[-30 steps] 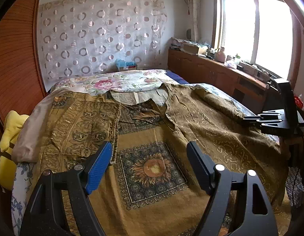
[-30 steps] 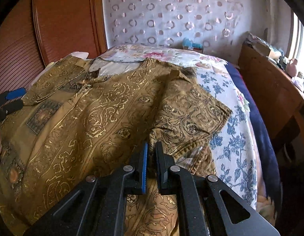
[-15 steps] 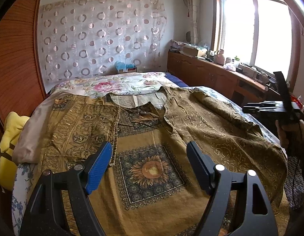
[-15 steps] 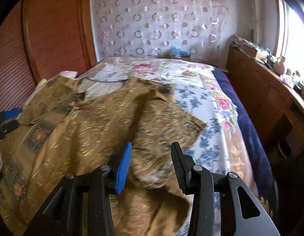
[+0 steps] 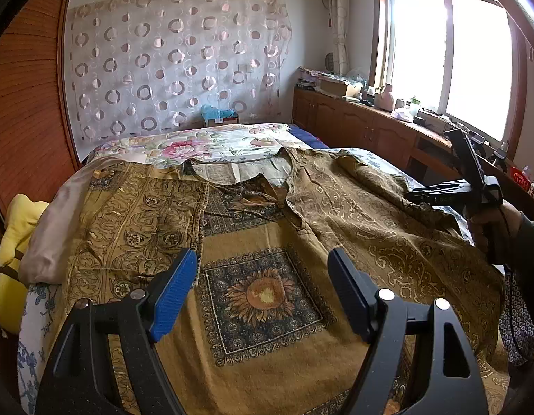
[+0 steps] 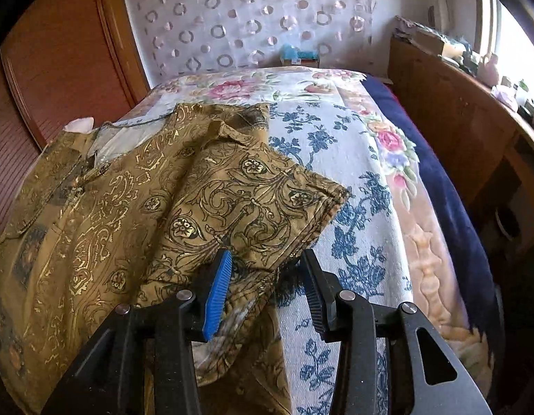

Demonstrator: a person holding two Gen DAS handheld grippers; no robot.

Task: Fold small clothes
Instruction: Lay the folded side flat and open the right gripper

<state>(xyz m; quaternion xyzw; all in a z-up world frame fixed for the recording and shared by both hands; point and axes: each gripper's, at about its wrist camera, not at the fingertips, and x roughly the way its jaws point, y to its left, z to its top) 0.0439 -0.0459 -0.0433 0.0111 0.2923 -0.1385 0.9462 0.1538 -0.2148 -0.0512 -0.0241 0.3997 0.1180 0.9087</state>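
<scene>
The gold-patterned shirt [image 5: 267, 242] lies lengthwise on the bed [image 6: 364, 180], its neckline toward the far curtain [image 5: 177, 58]. The left gripper [image 5: 263, 287] and right gripper [image 6: 267, 283] both hover with jaws spread wide, gripping nothing.

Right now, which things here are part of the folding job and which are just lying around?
Part of the job: gold patterned shirt, left gripper, right gripper.

Lying about: yellow plush toy, floral bedspread, windowsill clutter, blue box.

Right gripper [image 6: 263, 290] fingers, clamped on sleeve [image 6: 253, 204] a second ago, now spread; sleeve dropped flat mid-frame.
</scene>
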